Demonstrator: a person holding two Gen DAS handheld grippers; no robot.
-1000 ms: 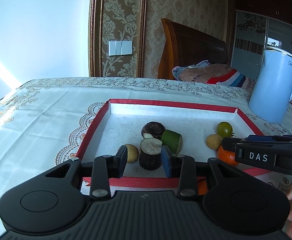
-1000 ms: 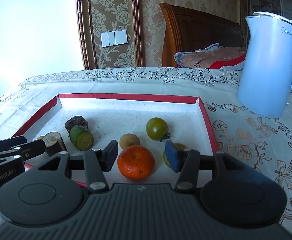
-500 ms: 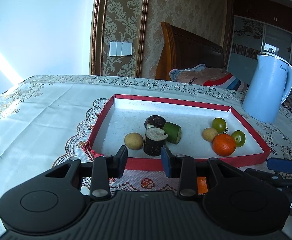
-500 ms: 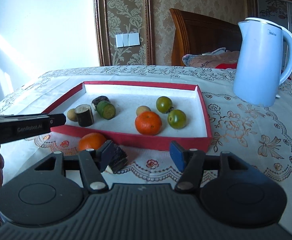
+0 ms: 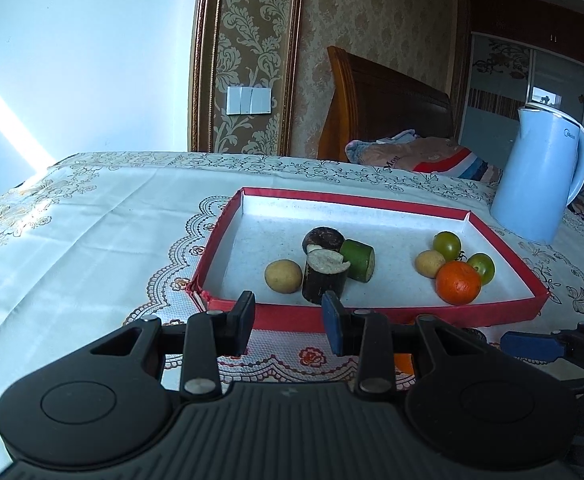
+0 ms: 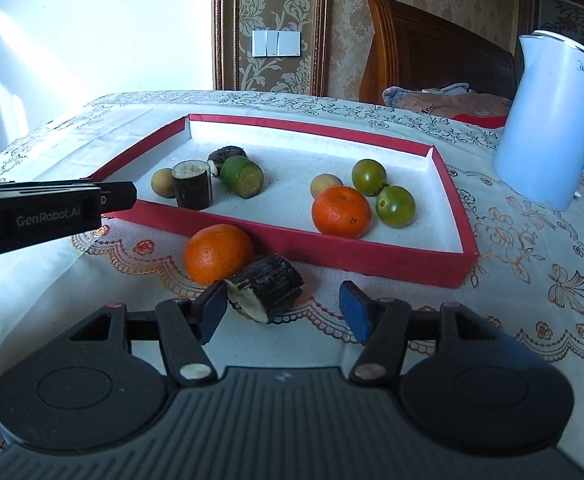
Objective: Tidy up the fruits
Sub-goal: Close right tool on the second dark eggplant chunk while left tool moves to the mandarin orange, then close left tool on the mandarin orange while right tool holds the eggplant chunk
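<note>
A red-rimmed tray point(image 5: 375, 314) point(image 6: 363, 254) holds dark and green sugarcane pieces point(image 5: 323, 276), a small yellow fruit point(image 5: 283, 276), an orange point(image 5: 457, 283) point(image 6: 341, 212) and two green tomatoes point(image 6: 395, 206). Outside the tray, on the cloth, lie a second orange point(image 6: 218, 254) and a dark sugarcane piece point(image 6: 268, 286). My right gripper point(image 6: 284, 310) is open just in front of that piece. My left gripper point(image 5: 288, 322) is open and empty before the tray's near wall; it also shows in the right wrist view point(image 6: 52, 210).
A pale blue kettle point(image 5: 539, 176) point(image 6: 551, 124) stands on the tablecloth to the tray's right. A wooden chair with folded cloth point(image 5: 411, 156) stands behind the table. The embroidered tablecloth point(image 5: 72, 232) spreads to the left.
Both grippers have pulled back from the tray toward the table's near edge. The orange that was between the right fingers now lies in the tray; the right gripper has opened wider.
</note>
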